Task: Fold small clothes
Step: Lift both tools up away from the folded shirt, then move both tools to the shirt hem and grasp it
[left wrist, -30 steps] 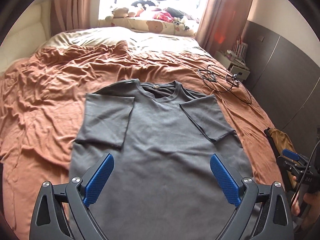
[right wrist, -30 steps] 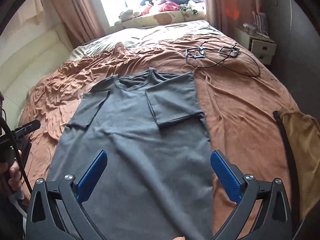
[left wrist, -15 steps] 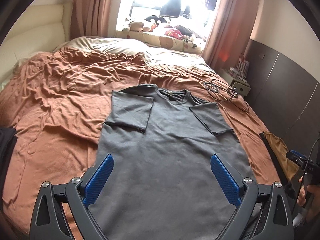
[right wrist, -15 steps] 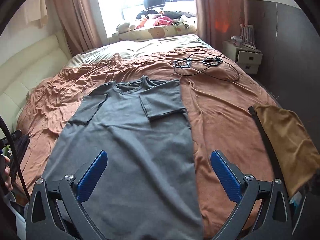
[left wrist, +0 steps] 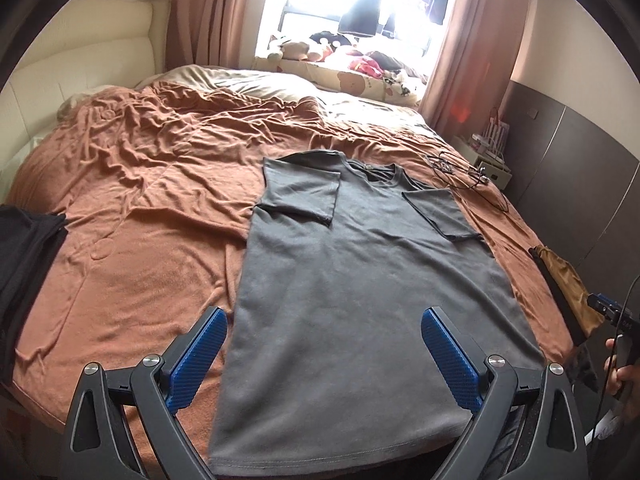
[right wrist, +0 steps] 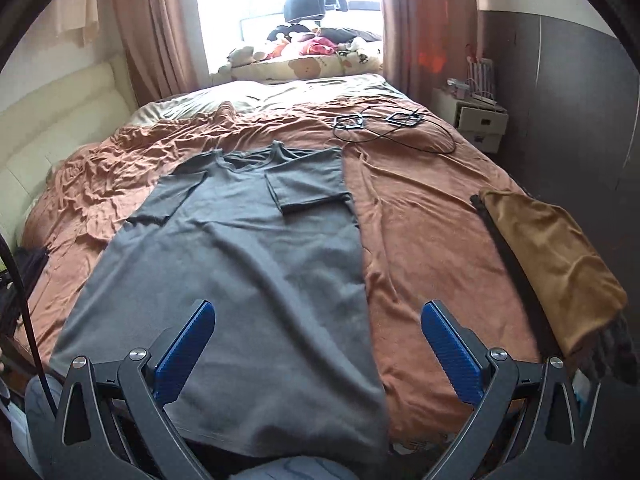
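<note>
Both grippers are hanging with their blue-padded jaws spread wide and nothing between them: the left gripper [left wrist: 324,354] is hovering over the lower part of the grey T-shirt [left wrist: 360,300], and the right gripper [right wrist: 318,344] is hovering over the shirt's right edge, its left pad above grey cloth and its right pad above the rust-brown bedspread [right wrist: 420,216]. Compared with a second ago, both cameras are sitting farther back and higher: the shirt's bottom hem, cut off before, is now showing in both views at the near edge of the bed, and the window and curtains are filling more of the top. The shirt itself is lying as it was, face up and flat on the bedspread, collar pointing toward the window, both short sleeves folded inward onto the chest. A dark garment [left wrist: 24,280] is now showing at the left edge of the left wrist view, where it was out of frame a second ago. A mustard-brown cloth [right wrist: 552,256] with a black strap along it is lying at the right edge of the bed, well apart from the shirt. Black cables [right wrist: 384,128] are lying on the bedspread beyond the collar, near a white bedside cabinet [right wrist: 476,120]. No containers are holding anything related to the folding.
</note>
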Tool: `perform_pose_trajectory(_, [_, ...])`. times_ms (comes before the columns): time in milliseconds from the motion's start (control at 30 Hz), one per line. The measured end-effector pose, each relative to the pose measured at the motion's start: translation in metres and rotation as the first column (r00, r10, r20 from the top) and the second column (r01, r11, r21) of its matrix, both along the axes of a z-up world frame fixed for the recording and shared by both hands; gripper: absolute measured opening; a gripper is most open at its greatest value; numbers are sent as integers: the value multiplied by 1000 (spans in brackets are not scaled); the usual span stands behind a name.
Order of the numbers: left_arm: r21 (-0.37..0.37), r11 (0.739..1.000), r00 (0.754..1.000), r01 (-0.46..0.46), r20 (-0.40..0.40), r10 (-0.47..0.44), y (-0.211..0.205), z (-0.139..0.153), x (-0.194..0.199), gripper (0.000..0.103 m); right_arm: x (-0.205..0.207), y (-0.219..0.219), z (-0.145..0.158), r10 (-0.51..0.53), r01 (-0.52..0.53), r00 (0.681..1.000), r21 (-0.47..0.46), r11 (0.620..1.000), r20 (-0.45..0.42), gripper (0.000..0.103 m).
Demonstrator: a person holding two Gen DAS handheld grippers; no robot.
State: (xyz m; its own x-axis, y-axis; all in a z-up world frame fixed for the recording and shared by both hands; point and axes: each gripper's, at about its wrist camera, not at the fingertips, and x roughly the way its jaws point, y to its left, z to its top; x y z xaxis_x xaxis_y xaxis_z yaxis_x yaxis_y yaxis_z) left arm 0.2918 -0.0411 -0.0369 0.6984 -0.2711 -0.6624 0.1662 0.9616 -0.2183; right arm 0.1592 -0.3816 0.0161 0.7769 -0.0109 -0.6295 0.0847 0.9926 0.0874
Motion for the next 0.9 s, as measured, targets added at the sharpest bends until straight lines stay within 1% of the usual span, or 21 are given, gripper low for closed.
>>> perform_pose_trajectory(100, [10, 1000, 1000, -20, -6, 20, 15, -8, -10, 99, -4, 2, -4, 20, -20, 1000, 8, 1000, -15, 103])
perform_pose_trajectory(200, [7, 999, 999, -36, -22, 36, 29, -18, -16, 100, -7, -5, -10, 22, -21, 1000, 37, 999, -22, 103])
perform_pose_trajectory(367, [-20, 999, 996, -50, -71, 48, 51, -42, -24, 100, -10, -23, -30, 1, 5, 998, 85, 996, -70, 103])
perform_pose_trajectory(467, [-43, 998, 993, -50, -113, 44, 61, -61, -27, 99, -10, -32, -41, 11, 2, 995, 136, 991, -97, 103])
perform_pose_trajectory(500, [-41, 998, 991, -54, -128, 48, 65, -67, -27, 96, -10, -36, -47, 11, 5, 994, 150, 989, -106, 103])
perform_pose_trajectory(533, [-36, 998, 989, -58, -142, 52, 68, -73, -27, 90, -10, -38, -51, 9, 10, 993, 158, 987, -115, 103])
perform_pose_trajectory(567, [-34, 998, 986, -61, -159, 55, 72, -79, -27, 87, -9, -40, -57, 9, 12, 992, 168, 986, -124, 103])
perform_pose_trajectory(633, [-49, 997, 979, -67, -198, 56, 82, -91, -27, 76, -9, -47, -68, 9, 20, 989, 197, 980, -145, 102])
perform_pose_trajectory(667, [-59, 996, 975, -73, -216, 58, 86, -96, -28, 73, -9, -51, -75, 8, 25, 988, 210, 977, -155, 97])
perform_pose_trajectory(700, [-71, 994, 970, -82, -235, 63, 92, -102, -28, 69, -9, -55, -81, 11, 27, 986, 230, 973, -166, 94])
perform_pose_trajectory(733, [-80, 993, 966, -92, -251, 69, 97, -107, -29, 65, -8, -58, -86, 15, 30, 984, 250, 968, -176, 88])
perform_pose_trajectory(767, [-90, 991, 960, -102, -269, 75, 102, -113, -29, 63, -7, -62, -91, 18, 33, 982, 267, 963, -187, 83])
perform_pose_trajectory(833, [-117, 987, 950, -110, -303, 70, 108, -122, -30, 56, -6, -68, -101, 20, 50, 975, 310, 950, -219, 79])
perform_pose_trajectory(900, [-130, 986, 942, -107, -330, 59, 110, -130, -31, 53, -6, -74, -109, 27, 54, 974, 346, 937, -226, 77])
